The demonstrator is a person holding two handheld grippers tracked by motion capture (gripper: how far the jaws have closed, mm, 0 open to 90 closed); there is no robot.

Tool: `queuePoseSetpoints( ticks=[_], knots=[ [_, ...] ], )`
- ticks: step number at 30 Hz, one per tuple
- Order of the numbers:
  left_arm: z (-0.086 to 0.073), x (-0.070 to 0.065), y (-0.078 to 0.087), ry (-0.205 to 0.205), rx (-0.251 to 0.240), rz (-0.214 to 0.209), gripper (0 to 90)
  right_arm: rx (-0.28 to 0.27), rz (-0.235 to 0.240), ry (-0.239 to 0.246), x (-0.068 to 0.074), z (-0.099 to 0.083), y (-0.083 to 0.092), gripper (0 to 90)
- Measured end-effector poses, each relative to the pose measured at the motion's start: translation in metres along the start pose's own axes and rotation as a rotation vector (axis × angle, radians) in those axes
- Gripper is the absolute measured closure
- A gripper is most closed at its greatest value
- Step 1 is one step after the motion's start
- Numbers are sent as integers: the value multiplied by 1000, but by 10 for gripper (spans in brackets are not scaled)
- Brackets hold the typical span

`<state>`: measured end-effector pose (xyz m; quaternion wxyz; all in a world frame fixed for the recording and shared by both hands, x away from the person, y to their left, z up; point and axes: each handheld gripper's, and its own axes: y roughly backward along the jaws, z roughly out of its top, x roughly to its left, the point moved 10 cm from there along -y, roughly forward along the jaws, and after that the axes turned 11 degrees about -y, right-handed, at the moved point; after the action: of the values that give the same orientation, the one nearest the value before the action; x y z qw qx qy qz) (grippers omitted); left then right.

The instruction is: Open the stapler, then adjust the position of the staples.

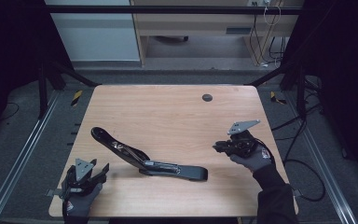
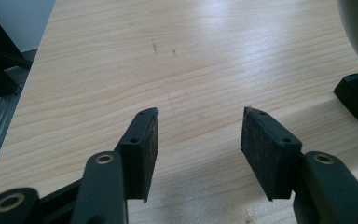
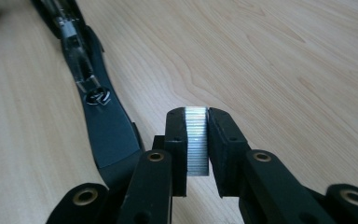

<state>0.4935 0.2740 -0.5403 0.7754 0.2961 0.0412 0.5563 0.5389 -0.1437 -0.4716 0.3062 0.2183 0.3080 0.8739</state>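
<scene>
The worktop (image 1: pixel 177 112) is made of light wood with wavy lines in it, and it has a small round dark hole (image 1: pixel 207 97) near the far edge. It stands on a grey floor (image 1: pixel 28 154) with shiny metal rails (image 1: pixel 18 154) running along both sides, black poles (image 1: pixel 42 88) standing at the far corners, and little yellow and black striped tape (image 1: pixel 76 97) stuck down by them. Behind it are a white panel (image 1: pixel 93 32), a pale wooden desk (image 1: pixel 191 21) and black cables (image 1: pixel 303 140) lying on the floor at the right, and both sides of the room are very dark.
</scene>
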Motion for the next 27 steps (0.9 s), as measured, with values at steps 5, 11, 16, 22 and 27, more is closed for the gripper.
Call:
queuePoseSetpoints(
  ticks=[5, 11, 16, 22, 27],
  knots=[
    [0, 0, 0, 0, -1, -1, 459, 2, 33, 53, 12, 9, 4, 786],
    [-1, 0, 0, 0, 2, -4, 458, 17, 74, 120, 26, 14, 1, 786],
    [0, -1, 0, 1, -1, -4, 458, 38, 110, 157, 37, 19, -3, 785],
    [-1, 0, 0, -2, 3, -4, 458, 59, 160, 221, 53, 23, -14, 786],
    [0, -1, 0, -4, 4, -7, 458, 95, 189, 252, 66, 24, -25, 786]
  ],
)
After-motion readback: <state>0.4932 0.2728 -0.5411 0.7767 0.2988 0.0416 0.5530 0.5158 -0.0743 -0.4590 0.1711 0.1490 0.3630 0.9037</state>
